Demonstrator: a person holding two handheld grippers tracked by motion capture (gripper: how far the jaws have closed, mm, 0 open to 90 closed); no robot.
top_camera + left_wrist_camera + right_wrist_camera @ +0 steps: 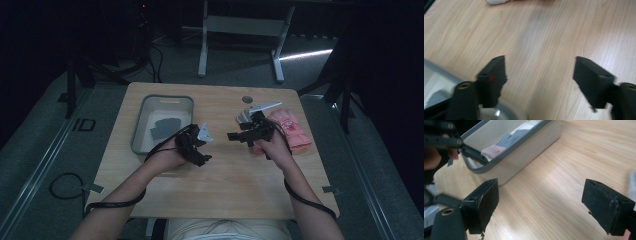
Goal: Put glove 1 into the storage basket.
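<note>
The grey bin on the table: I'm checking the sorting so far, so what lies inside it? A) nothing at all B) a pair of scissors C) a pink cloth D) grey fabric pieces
D: the high view shows dark grey fabric pieces lying on the pale floor of the grey bin, while the pink cloth lies outside it on the table's right side.

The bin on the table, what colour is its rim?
Grey, around a white bin; the right gripper view shows it best.

Bare tabletop (225, 175) between grey bin (142, 125) and pink cloth (295, 132); passage open.
</note>
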